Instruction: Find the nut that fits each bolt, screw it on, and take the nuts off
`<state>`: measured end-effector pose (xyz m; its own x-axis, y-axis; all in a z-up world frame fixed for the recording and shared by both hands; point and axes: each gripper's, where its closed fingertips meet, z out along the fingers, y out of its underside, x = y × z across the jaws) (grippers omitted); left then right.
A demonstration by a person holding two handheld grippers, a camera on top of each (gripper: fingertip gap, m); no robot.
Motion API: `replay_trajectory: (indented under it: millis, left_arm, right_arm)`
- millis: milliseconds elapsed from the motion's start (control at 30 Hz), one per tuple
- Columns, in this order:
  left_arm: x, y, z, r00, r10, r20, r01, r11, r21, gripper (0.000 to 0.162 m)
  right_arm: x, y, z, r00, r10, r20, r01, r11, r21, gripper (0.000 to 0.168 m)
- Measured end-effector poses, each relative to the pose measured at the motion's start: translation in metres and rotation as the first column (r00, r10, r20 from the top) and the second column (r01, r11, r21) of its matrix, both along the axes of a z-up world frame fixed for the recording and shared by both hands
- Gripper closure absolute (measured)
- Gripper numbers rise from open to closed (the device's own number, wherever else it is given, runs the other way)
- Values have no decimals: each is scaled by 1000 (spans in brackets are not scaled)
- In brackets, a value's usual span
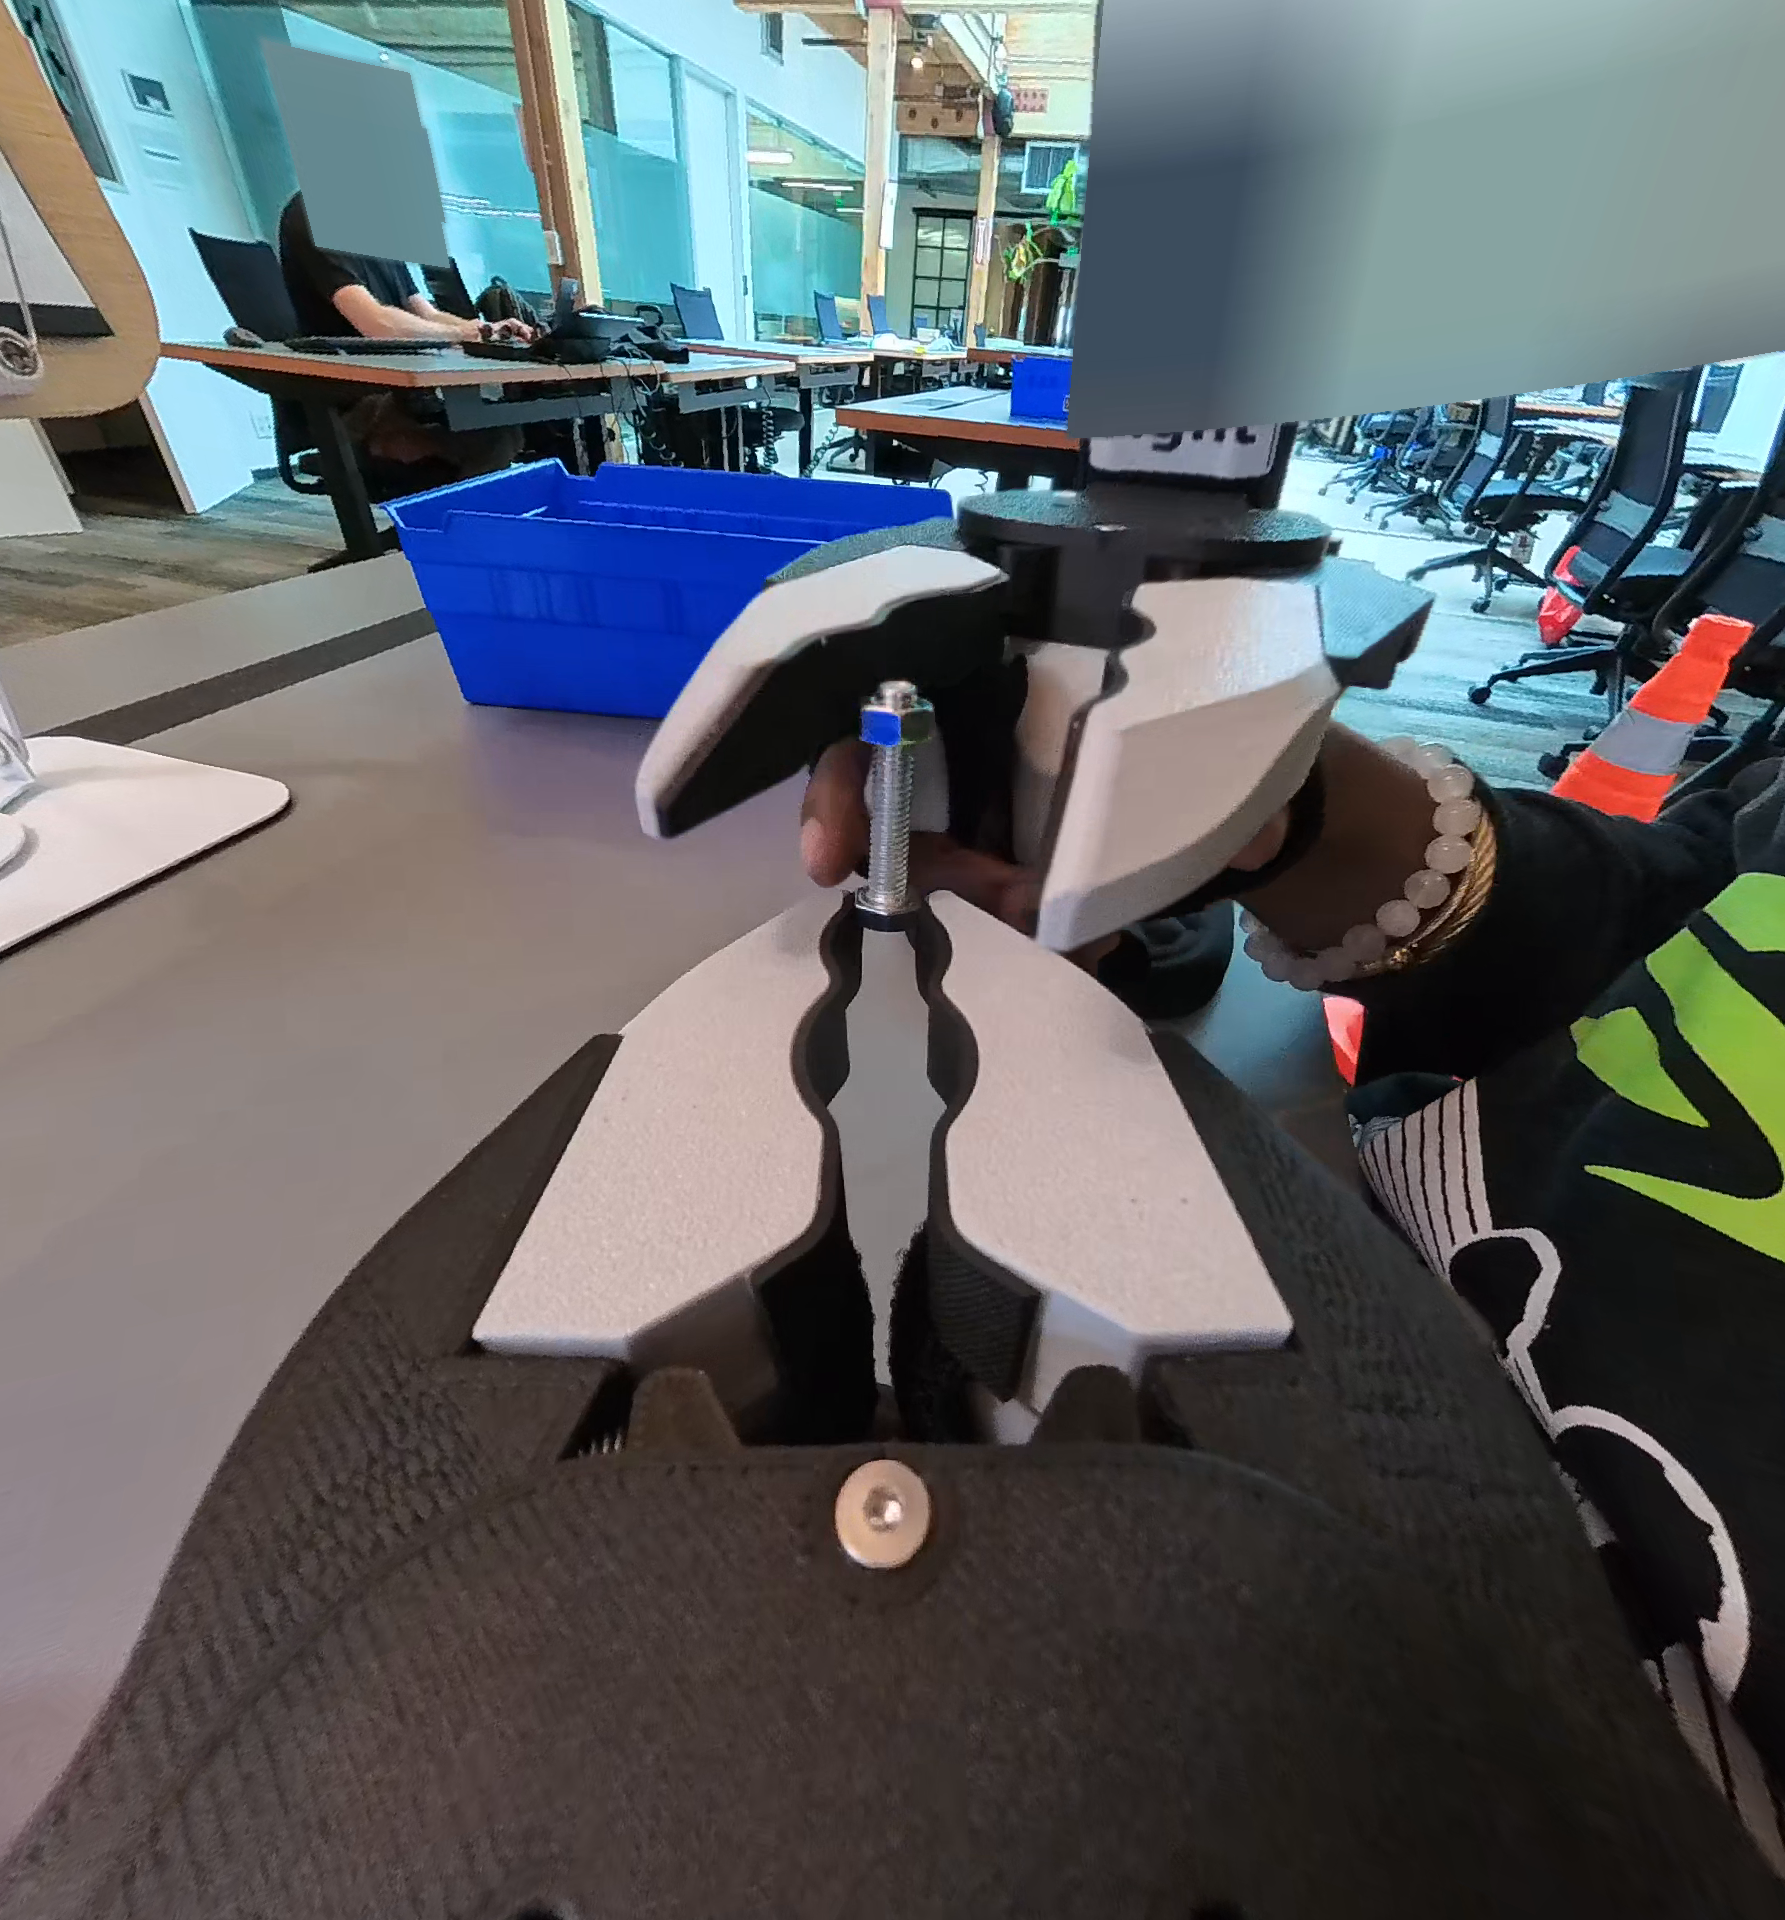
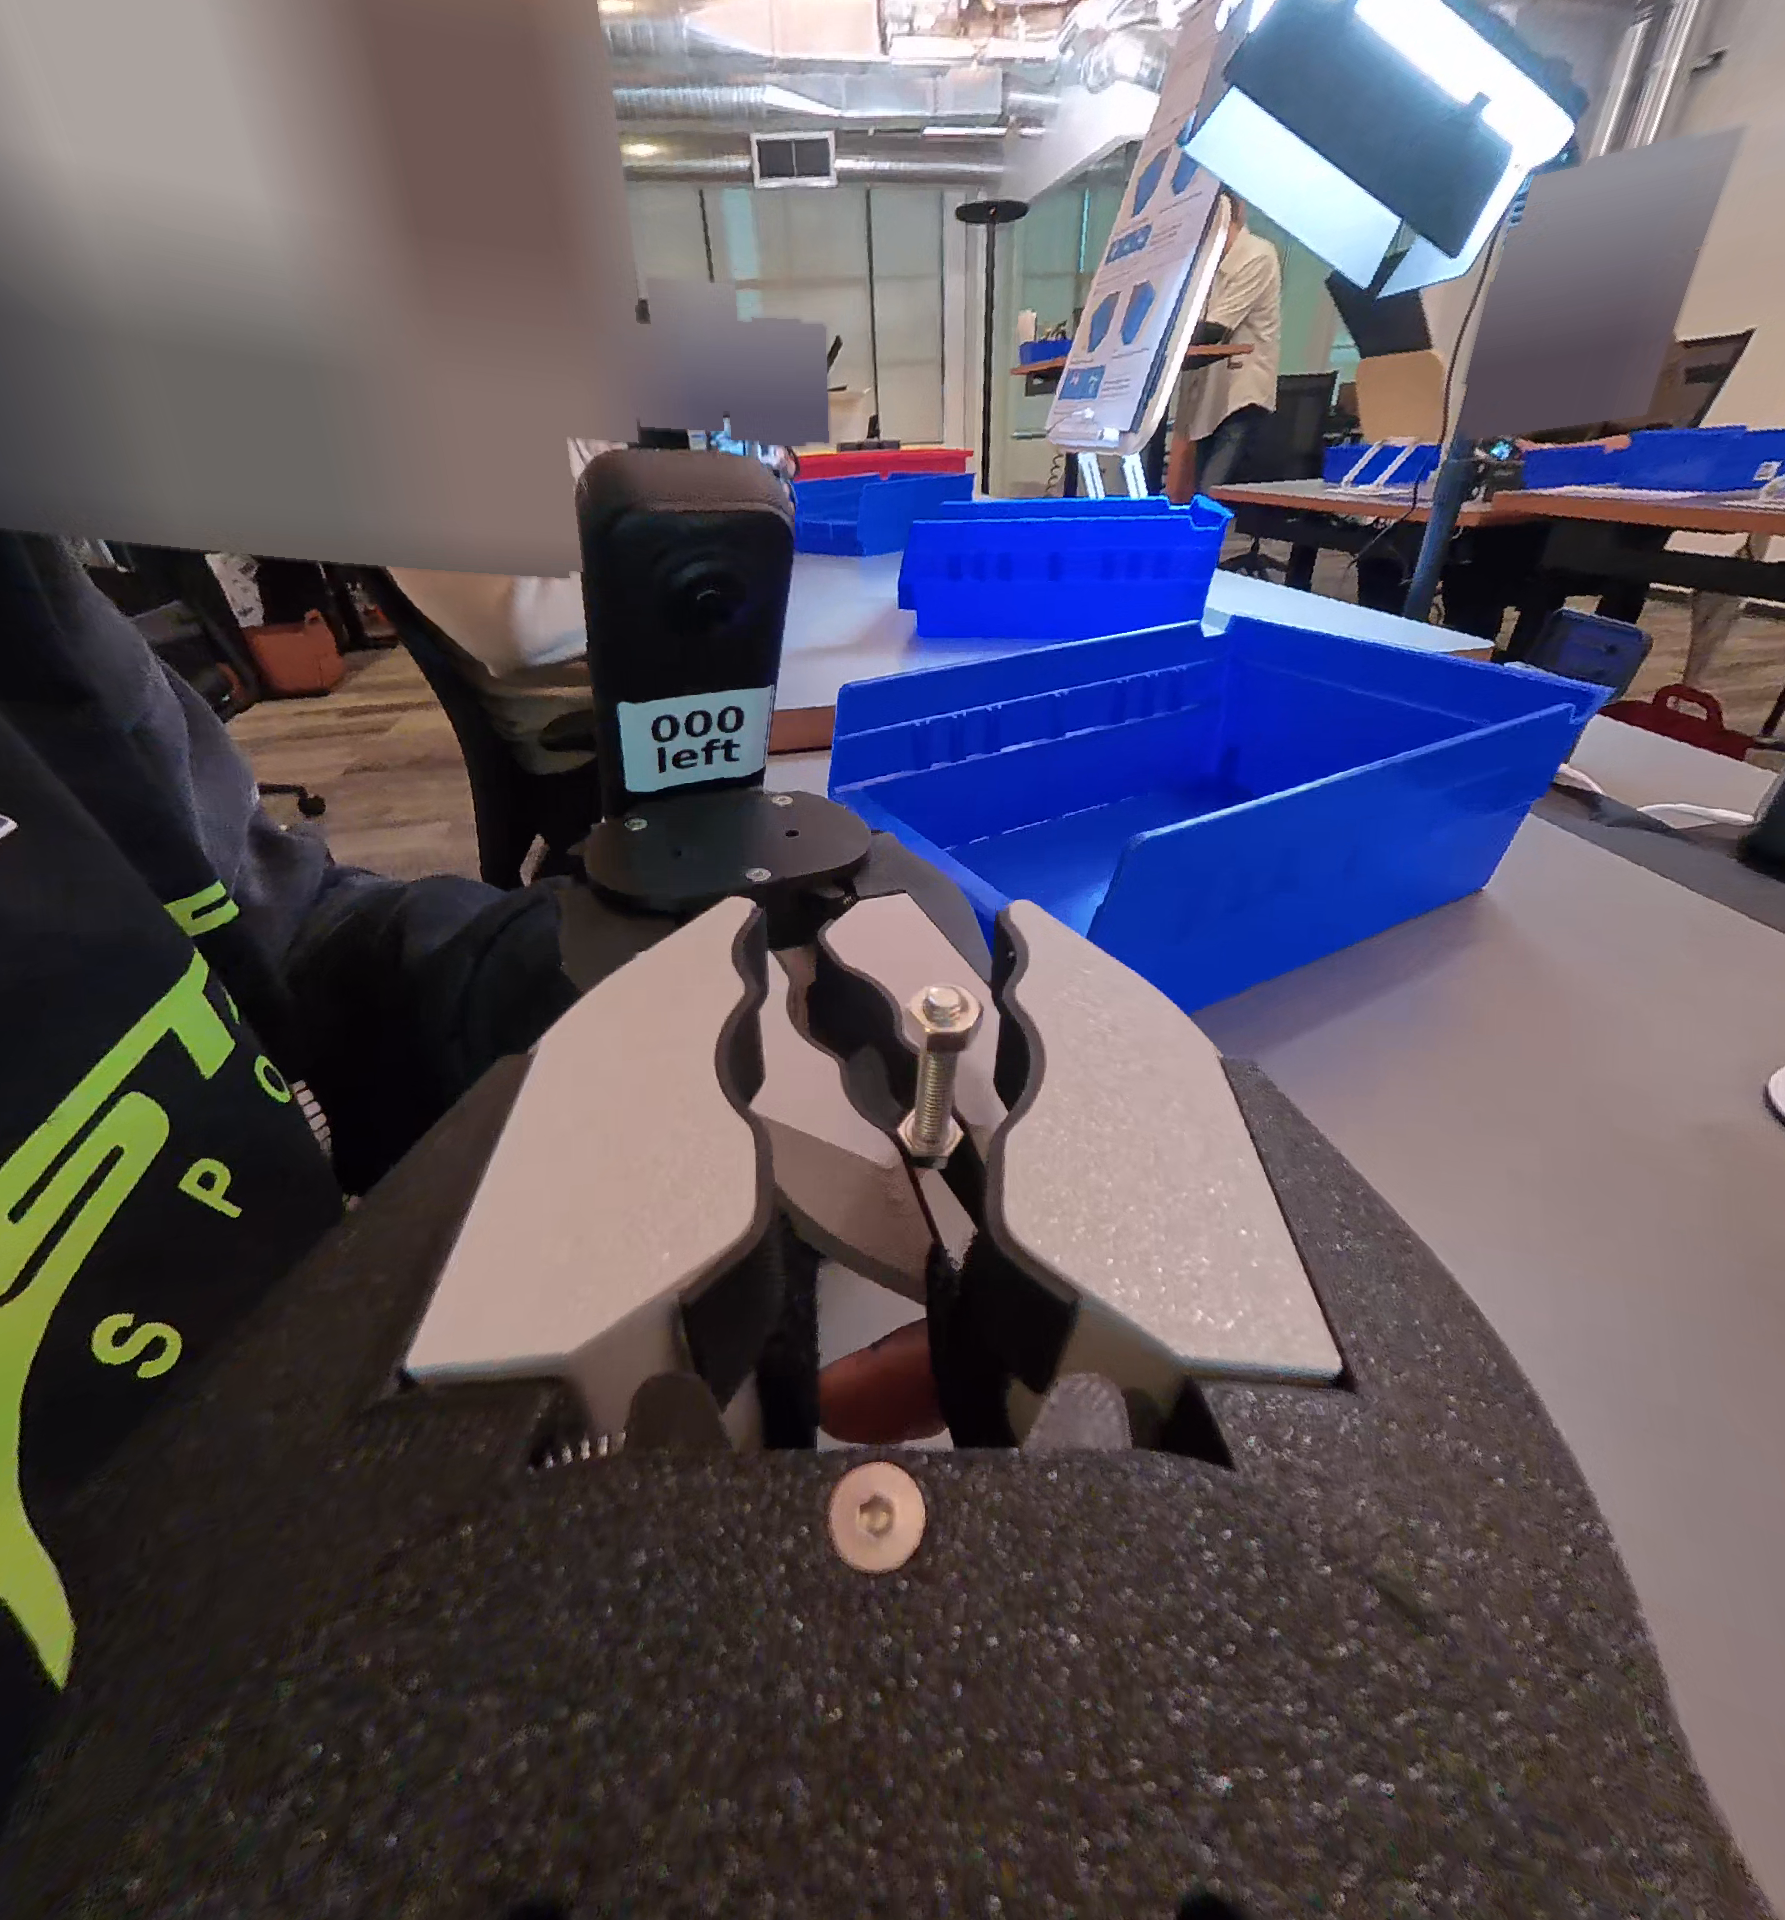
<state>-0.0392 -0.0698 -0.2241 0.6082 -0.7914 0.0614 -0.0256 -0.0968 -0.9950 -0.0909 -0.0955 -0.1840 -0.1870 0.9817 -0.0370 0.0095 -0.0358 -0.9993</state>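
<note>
Left tongs [image 1: 886, 920] pinch the bolt [image 1: 888, 805] by its head; right tongs [image 2: 883, 1023] gape around the nut [image 2: 942, 1016], seemingly untouched; the left view alone shows a hand [image 1: 971, 831].

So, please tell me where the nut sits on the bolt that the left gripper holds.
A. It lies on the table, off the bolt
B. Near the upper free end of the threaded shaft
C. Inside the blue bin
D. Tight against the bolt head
B: the left gripper pinches the head of the bolt at the bottom, and the nut sits near the top of the thread, between the open fingers of the right gripper.
</note>
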Motion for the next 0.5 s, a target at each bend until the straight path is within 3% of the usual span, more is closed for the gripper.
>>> replay_trajectory:
  millis: [500]
  left_arm:
    - [-5,3,3,999,21,38,-21,1000,-7,152]
  right_arm:
    - [26,6,3,995,-90,-49,89,996,-25,134]
